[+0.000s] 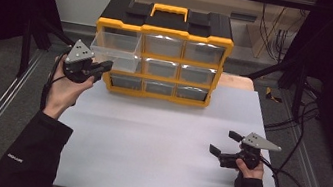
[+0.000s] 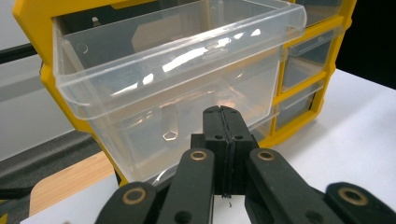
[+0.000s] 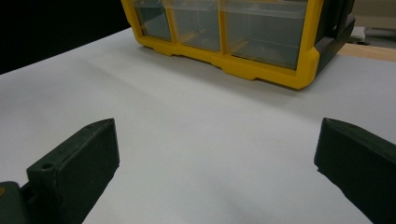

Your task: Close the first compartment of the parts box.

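Claws first: my left gripper (image 1: 103,67) has its 2 jaws pressed flat together with nothing pinched between them, tips just in front of the clear drawer (image 1: 116,51) that juts out of the yellow organizer (image 1: 162,52). From the left gripper view the closed tips (image 2: 222,122) sit against or just short of the drawer's front wall (image 2: 177,98), low and near its middle; I cannot tell whether they actually touch the plastic. That drawer belongs to the top-left slot of the cabinet and is pulled well forward of the other drawers, its rim flaring outward, its inside bare as far as I can see through the clear walls. My left hand (image 1: 65,88) holds that tool at the left edge of the white table (image 1: 156,142), beside the cabinet's lower left corner. My right gripper (image 1: 225,143) rests low over the table's right side, well apart from the organizer, its jaws spread wide with nothing between them. In the right gripper view the 2 black pads (image 3: 77,161) frame bare white tabletop, with the organizer's bottom row of drawers (image 3: 224,28) beyond.
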`<state>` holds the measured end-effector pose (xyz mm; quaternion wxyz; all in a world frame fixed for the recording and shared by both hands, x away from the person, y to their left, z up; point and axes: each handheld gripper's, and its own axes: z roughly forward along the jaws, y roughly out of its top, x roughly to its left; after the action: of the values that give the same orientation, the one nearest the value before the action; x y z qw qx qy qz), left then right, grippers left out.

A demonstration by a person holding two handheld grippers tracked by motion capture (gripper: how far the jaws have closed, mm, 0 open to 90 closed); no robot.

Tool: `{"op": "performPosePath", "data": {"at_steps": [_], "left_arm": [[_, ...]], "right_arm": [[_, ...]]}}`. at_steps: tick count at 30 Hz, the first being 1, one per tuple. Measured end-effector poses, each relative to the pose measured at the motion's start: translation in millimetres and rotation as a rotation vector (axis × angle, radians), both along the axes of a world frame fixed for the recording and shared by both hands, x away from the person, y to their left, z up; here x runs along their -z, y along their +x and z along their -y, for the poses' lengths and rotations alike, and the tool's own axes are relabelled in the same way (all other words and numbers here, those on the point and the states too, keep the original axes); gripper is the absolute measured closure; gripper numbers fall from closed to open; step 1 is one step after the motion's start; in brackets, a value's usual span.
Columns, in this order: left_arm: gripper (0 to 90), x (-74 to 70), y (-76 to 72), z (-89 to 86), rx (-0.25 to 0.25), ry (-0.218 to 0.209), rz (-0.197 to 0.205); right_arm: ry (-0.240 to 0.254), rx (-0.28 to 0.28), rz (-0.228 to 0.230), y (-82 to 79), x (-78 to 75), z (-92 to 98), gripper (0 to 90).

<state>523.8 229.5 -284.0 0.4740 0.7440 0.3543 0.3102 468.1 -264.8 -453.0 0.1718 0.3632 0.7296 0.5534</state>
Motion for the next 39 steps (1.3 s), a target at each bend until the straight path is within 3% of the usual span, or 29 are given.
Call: {"op": "performPosePath", "data": {"at_steps": [28,39], "left_arm": [[89.8,-1.7,22.8,1.7,-0.006,-0.009,0.023],[89.9,-2.4,32.7,2.8,-0.008,0.007,0.026]], "right_arm": [[-0.002,-0.003,-0.003,0.3,0.5,-0.5,0.6],[0.000,-0.003,0.000,0.1,0.1,-0.1,0.6]]}}
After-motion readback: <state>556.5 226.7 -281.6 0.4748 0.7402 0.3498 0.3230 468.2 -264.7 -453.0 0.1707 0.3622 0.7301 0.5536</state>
